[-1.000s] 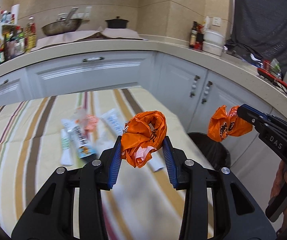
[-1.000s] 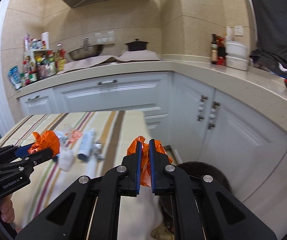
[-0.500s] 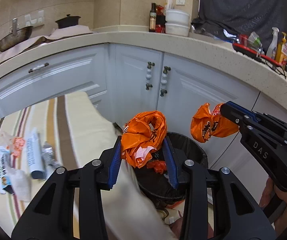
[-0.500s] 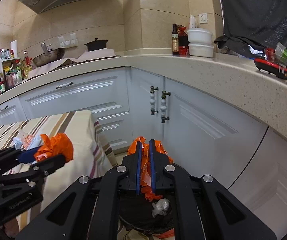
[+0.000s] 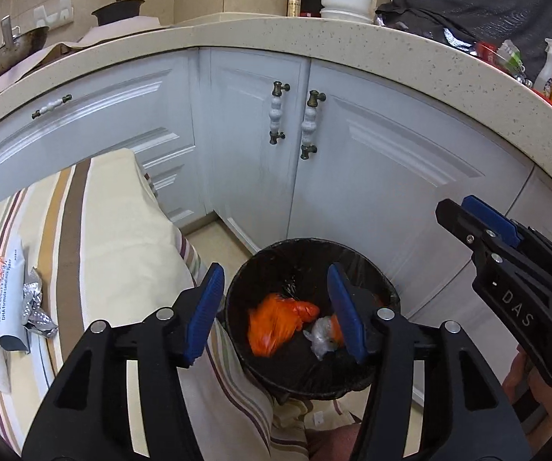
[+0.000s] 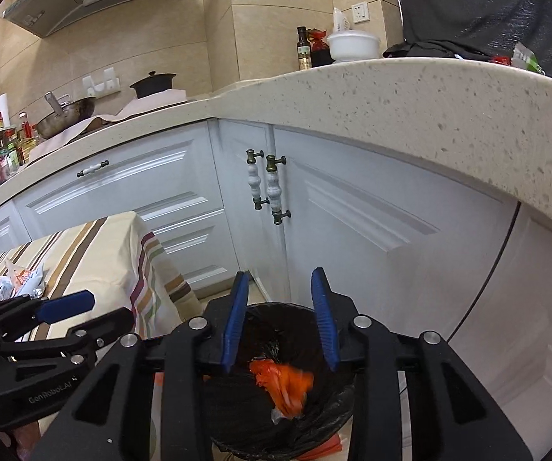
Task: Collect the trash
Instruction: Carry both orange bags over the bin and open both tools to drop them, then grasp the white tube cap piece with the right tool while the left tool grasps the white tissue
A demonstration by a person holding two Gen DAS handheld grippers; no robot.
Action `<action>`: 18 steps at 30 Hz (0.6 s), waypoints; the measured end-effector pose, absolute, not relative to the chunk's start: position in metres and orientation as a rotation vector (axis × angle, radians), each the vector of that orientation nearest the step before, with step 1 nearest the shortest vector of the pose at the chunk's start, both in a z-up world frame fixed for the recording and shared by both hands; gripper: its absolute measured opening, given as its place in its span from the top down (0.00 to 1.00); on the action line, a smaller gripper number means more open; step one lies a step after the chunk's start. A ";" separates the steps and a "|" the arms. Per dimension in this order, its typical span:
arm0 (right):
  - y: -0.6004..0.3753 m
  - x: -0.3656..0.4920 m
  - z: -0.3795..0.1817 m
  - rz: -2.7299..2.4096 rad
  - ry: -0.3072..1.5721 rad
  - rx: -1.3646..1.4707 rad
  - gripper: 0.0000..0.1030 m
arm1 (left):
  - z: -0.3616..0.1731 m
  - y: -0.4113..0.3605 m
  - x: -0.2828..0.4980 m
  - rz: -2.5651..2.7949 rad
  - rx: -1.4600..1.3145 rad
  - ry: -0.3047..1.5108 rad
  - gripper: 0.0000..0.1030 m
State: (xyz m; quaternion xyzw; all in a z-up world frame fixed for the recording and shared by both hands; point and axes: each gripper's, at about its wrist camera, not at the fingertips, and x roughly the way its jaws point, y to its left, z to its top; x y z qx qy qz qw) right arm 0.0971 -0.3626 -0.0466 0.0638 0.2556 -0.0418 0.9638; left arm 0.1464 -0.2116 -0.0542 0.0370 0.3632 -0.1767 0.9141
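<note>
A round bin with a black liner (image 5: 364, 257) stands on the floor by the white cabinets; it also shows in the right wrist view (image 6: 337, 403). Orange plastic bags (image 5: 276, 324) and a clear wad (image 5: 324, 336) lie inside it; one orange bag (image 6: 283, 382) looks blurred in the right wrist view. My left gripper (image 5: 274, 317) is open and empty above the bin. My right gripper (image 6: 281, 320) is open and empty above the bin too, and shows at the right of the left wrist view (image 5: 479, 223). More trash (image 5: 10, 307), a tube, foil and wrappers, lies on the striped tablecloth.
The striped table (image 5: 95, 230) is left of the bin, its cloth hanging against the rim. White corner cabinets with handles (image 5: 308, 125) stand behind. The stone counter (image 5: 391, 50) above holds bottles, bowls and a pot.
Both grippers swung from the table to over the bin and opened. The two orange bags that they held dropped into the bin.
</note>
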 end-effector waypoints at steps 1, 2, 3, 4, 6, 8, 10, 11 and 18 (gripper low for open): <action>-0.362 0.095 -0.045 -0.088 0.515 0.131 0.64 | -0.053 -0.210 0.145 -0.364 0.077 0.745 0.45; -0.361 0.094 -0.045 -0.090 0.512 0.132 0.61 | -0.052 -0.209 0.144 -0.364 0.076 0.741 0.44; -0.360 0.093 -0.043 -0.090 0.509 0.135 0.60 | -0.050 -0.207 0.144 -0.363 0.073 0.737 0.43; -0.358 0.092 -0.041 -0.089 0.507 0.136 0.59 | -0.047 -0.204 0.142 -0.361 0.070 0.730 0.42; -0.353 0.089 -0.038 -0.084 0.502 0.136 0.56 | -0.042 -0.197 0.139 -0.355 0.067 0.714 0.41; -0.347 0.088 -0.035 -0.076 0.496 0.135 0.54 | -0.036 -0.187 0.134 -0.343 0.065 0.696 0.41; -0.337 0.085 -0.031 -0.061 0.488 0.133 0.52 | -0.030 -0.175 0.128 -0.326 0.063 0.682 0.40; -0.334 0.084 -0.029 -0.055 0.486 0.133 0.51 | -0.028 -0.168 0.125 -0.315 0.060 0.675 0.39; -0.291 0.080 -0.022 0.043 0.485 0.146 0.47 | -0.017 -0.105 0.105 -0.213 0.026 0.655 0.37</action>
